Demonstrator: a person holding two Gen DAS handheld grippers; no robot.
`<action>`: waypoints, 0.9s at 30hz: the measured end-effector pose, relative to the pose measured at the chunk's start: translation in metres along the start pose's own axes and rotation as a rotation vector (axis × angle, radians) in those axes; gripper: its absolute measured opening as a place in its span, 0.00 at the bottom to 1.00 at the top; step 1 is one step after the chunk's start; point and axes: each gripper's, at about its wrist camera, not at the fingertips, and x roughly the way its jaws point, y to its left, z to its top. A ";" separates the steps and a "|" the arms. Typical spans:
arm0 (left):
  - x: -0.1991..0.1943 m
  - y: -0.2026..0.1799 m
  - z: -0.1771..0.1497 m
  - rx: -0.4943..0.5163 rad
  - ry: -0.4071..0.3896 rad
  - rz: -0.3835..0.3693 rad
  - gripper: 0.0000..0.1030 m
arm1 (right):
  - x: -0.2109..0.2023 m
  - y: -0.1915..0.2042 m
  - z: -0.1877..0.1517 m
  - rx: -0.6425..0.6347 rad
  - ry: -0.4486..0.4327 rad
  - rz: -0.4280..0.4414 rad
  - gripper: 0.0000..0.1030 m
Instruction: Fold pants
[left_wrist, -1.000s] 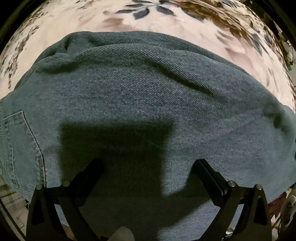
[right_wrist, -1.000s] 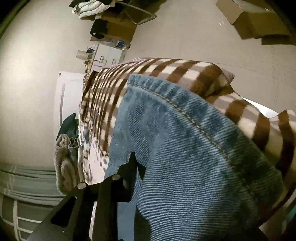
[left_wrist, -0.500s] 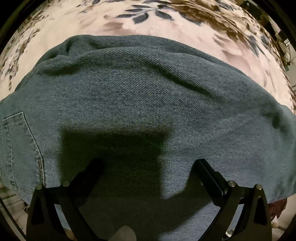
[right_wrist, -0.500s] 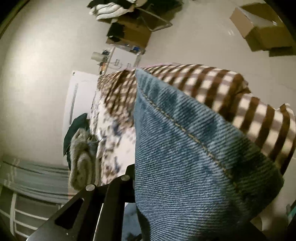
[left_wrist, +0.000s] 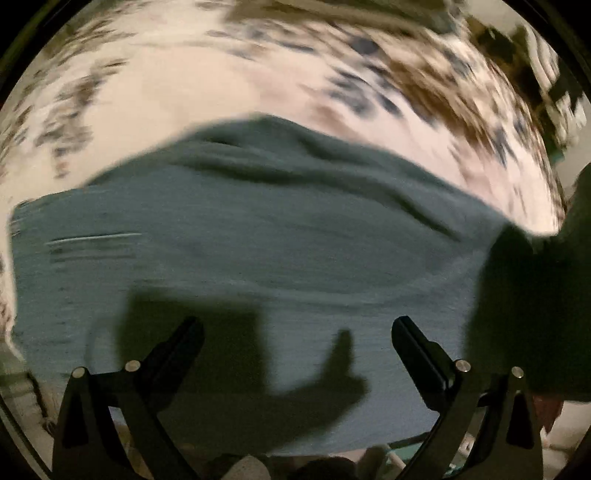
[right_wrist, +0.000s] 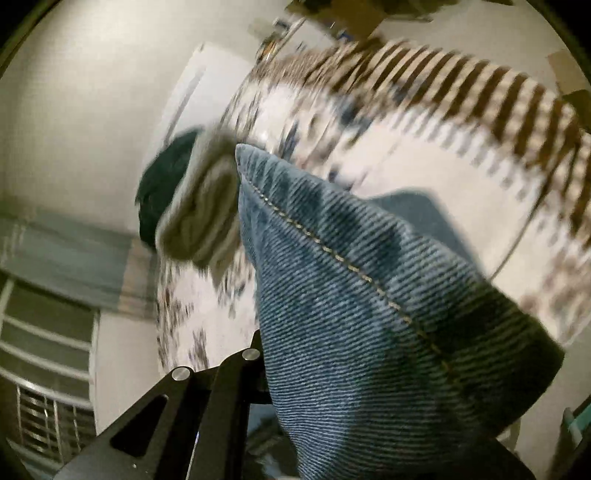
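Observation:
Blue denim pants (left_wrist: 280, 243) lie spread on a pale floral blanket (left_wrist: 221, 77); this view is motion-blurred. My left gripper (left_wrist: 297, 332) hangs above the pants, jaws wide apart and empty. In the right wrist view my right gripper (right_wrist: 269, 369) is shut on a lifted fold of the pants (right_wrist: 362, 302) with a stitched seam. The fold drapes over the jaws and hides the right finger. More denim (right_wrist: 417, 210) lies on the blanket below. A dark raised piece of cloth (left_wrist: 535, 302) shows at the right of the left wrist view.
The blanket has a brown-and-white striped border (right_wrist: 480, 85). A grey knitted garment (right_wrist: 199, 210) and a dark green one (right_wrist: 166, 177) lie at the blanket's edge. Cardboard boxes (right_wrist: 340, 14) stand on the floor beyond. A white radiator (right_wrist: 44, 369) is at the lower left.
My left gripper has pulled up and back, so more blanket shows beyond the pants. My right gripper has swung with the held fold, bringing the blanket top and grey garment into view.

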 end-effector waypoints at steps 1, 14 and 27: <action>-0.010 0.020 -0.001 -0.030 -0.014 0.002 1.00 | 0.017 0.010 -0.015 -0.027 0.033 -0.011 0.08; -0.041 0.188 -0.047 -0.266 0.024 0.092 1.00 | 0.187 0.077 -0.195 -0.302 0.452 -0.293 0.66; -0.007 0.085 0.002 -0.114 0.032 -0.136 1.00 | 0.090 0.021 -0.134 -0.141 0.352 -0.373 0.67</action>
